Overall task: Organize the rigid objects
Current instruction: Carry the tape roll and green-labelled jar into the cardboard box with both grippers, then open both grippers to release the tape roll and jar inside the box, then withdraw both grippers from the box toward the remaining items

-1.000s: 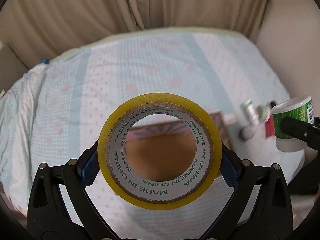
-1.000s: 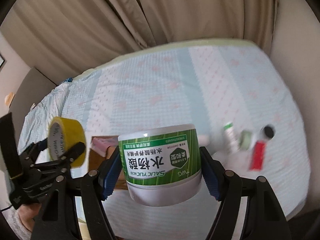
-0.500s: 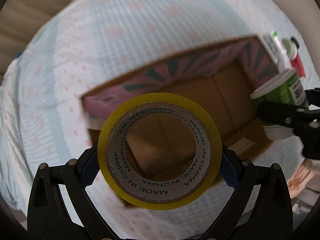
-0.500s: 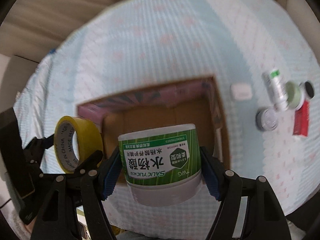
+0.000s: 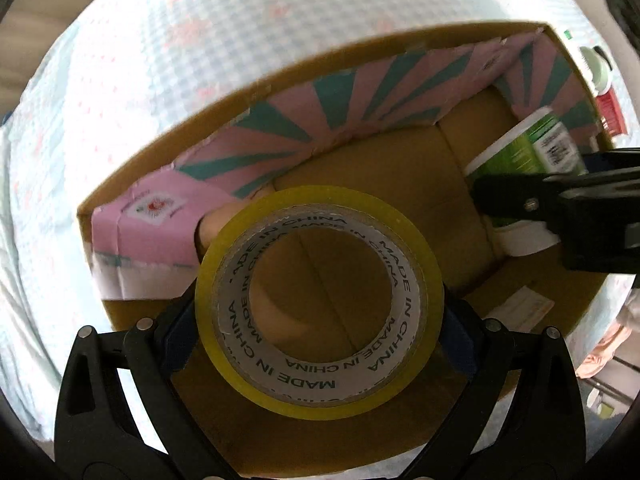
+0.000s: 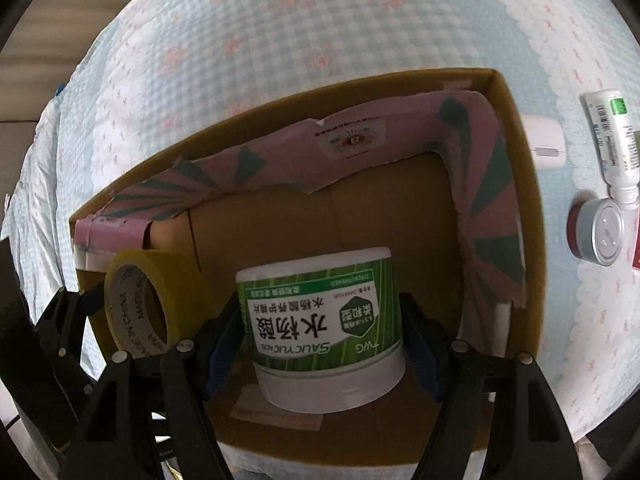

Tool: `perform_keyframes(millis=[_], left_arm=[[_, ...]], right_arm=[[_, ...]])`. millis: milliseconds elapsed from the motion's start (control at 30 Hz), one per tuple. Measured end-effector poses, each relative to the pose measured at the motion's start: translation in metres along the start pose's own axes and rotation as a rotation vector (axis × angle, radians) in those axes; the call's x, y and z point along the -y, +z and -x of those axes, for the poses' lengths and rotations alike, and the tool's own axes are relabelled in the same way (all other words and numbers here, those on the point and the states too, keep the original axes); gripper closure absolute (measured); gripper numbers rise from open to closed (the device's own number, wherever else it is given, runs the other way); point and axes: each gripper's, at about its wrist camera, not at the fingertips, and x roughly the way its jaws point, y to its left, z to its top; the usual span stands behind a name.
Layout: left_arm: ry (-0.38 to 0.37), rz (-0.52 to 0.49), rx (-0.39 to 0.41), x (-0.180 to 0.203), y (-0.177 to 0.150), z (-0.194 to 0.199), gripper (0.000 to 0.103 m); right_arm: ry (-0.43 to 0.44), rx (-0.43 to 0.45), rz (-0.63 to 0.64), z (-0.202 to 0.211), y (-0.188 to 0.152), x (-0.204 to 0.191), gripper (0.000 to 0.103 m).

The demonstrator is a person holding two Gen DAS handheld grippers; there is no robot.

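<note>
The left gripper (image 5: pixel 320 312) has its 2 blue-padded fingers (image 5: pixel 182 334) pressed against opposite sides of a roll of yellow tape (image 5: pixel 320 300), which stands on edge between them with its hollow core facing the camera. The grip is wide, set by the roll's full width. Through the core shows the brown floor of the cardboard box (image 5: pixel 372 184). The gripper points almost straight down into the box's left part, and the roll hangs inside the box opening; whether it touches the floor cannot be told.

The right gripper (image 6: pixel 322 332) holds a green-and-white jar (image 6: pixel 320 324) between its 2 blue pads (image 6: pixel 224 336), clamped at the jar's label, about half open. The jar sits with its white lid end toward the camera and its printed text upside down. It hangs within the box (image 6: pixel 524 208), right of the tape roll, pointing steeply downward.

The box has pink and teal folded-in flaps (image 6: pixel 352 140) and rests on a pale checked cloth (image 6: pixel 280 32). Outside its right wall lie a white tube (image 6: pixel 612 140), a silver-lidded tin (image 6: pixel 600 232) and a small white block (image 6: pixel 544 140).
</note>
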Motion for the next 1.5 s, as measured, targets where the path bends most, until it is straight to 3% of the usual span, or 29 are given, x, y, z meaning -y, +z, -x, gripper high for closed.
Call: perform_keyframes(millis=[100, 133, 167, 600, 1133, 1267, 1500], left_arm=[[-0.055, 0.009, 0.0, -0.002, 0.0, 0.003, 0.001], [-0.057, 0.012, -0.008, -0.005, 0.003, 0.002, 0.001], [-0.049, 0.013, -0.007, -0.005, 0.002, 0.002, 0.0], [-0.004, 0.062, 0.078, -0.024, -0.022, 0.046, 0.0], [0.078, 0.134, 0.286, 0.009, -0.075, 0.16, 0.0], [0.051, 0.195, 0.345, 0.023, -0.085, 0.189, 0.0], [0.044, 0.22, 0.444, 0.078, -0.083, 0.235, 0.0]], right_arm=[[-0.014, 0.015, 0.017, 0.0, 0.002, -0.004, 0.027], [-0.015, 0.031, 0.02, 0.002, 0.003, -0.006, 0.01], [-0.015, 0.055, 0.028, 0.006, 0.003, -0.008, 0.0], [-0.003, 0.112, 0.037, 0.037, -0.015, 0.006, 0.0], [-0.005, 0.263, 0.128, 0.133, -0.081, -0.011, 0.0], [-0.071, 0.304, 0.147, 0.169, -0.106, 0.0, 0.0], [-0.136, 0.417, 0.097, 0.242, -0.144, 0.063, 0.0]])
